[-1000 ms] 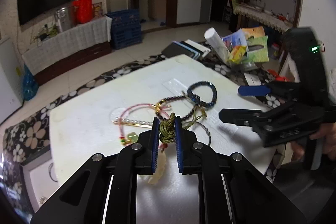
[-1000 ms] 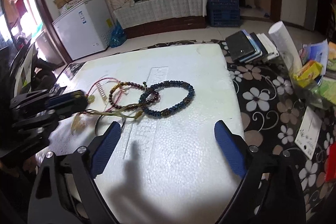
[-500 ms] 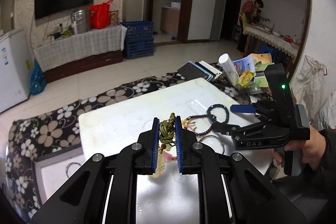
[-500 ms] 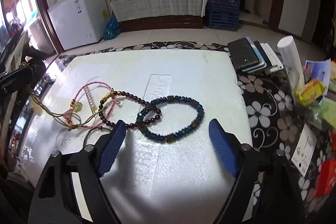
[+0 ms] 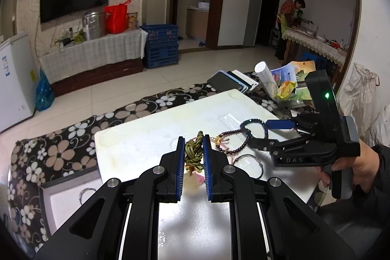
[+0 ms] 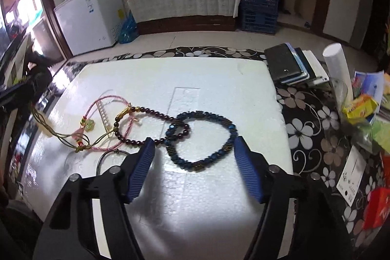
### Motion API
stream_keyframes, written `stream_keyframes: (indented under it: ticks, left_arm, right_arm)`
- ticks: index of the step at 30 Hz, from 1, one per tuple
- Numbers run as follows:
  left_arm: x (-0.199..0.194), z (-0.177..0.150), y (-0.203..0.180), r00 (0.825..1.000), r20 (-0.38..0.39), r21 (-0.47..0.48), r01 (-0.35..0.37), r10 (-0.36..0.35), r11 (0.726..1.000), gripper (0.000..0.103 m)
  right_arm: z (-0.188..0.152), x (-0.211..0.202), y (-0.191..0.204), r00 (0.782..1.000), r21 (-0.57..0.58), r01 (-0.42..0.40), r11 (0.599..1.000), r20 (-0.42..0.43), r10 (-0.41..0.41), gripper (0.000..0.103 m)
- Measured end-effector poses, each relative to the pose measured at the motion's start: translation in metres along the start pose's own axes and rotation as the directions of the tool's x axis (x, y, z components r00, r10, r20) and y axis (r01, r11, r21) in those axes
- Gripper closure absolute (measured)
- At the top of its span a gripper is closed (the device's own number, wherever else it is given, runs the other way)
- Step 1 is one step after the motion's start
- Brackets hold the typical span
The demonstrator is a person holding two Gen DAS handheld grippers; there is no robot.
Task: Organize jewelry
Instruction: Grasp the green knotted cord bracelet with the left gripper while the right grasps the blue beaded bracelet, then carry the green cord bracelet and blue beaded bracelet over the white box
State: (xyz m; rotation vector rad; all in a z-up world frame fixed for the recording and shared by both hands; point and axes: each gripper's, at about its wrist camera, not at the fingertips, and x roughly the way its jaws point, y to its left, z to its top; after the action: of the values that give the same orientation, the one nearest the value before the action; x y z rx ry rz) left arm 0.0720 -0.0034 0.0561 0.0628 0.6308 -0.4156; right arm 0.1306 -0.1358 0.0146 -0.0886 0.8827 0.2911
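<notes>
Left tongs (image 5: 193, 157) clamp the olive cord knot (image 5: 194, 153), light and limp; right tongs (image 6: 193, 167) gape over the blue bead bracelet (image 6: 204, 138): grip its beads

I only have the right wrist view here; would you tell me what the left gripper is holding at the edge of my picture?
Observer: The left gripper is shut on an olive knotted cord, pinched between its blue pads.
Operator: Thank you. Is there anything to its left that I cannot see?
Observer: Yes, a shallow white tray sits beside the foam board, with a thin ring inside.
Operator: And how does my gripper look from there?
Observer: The right gripper is open, its fingers straddling the blue bead bracelet.
</notes>
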Motion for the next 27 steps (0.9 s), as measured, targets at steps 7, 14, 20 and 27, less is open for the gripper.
stream_keyframes:
  ticks: [7, 14, 20, 27]
  left_arm:
    - [-0.001, 0.000, 0.002, 1.000, 0.000, -0.002, -0.004, 0.004, 1.000, 0.088]
    - [-0.002, 0.000, 0.004, 1.000, 0.001, -0.005, -0.011, 0.011, 1.000, 0.088]
    - [-0.006, 0.002, 0.009, 1.000, 0.012, -0.011, -0.018, 0.018, 1.000, 0.088]
    - [-0.009, 0.002, 0.012, 1.000, 0.018, -0.016, -0.023, 0.024, 1.000, 0.088]
  right_arm:
    - [-0.001, -0.003, -0.009, 1.000, 0.011, 0.025, 1.000, 0.008, -0.025, 0.079]
    - [-0.001, -0.007, -0.008, 1.000, 0.015, 0.023, 1.000, 0.016, -0.024, 0.089]
    - [0.003, -0.032, -0.009, 0.996, 0.025, 0.010, 1.000, 0.091, -0.012, 0.089]
    - [0.009, -0.054, -0.010, 0.988, 0.048, -0.015, 0.999, 0.157, 0.007, 0.089]
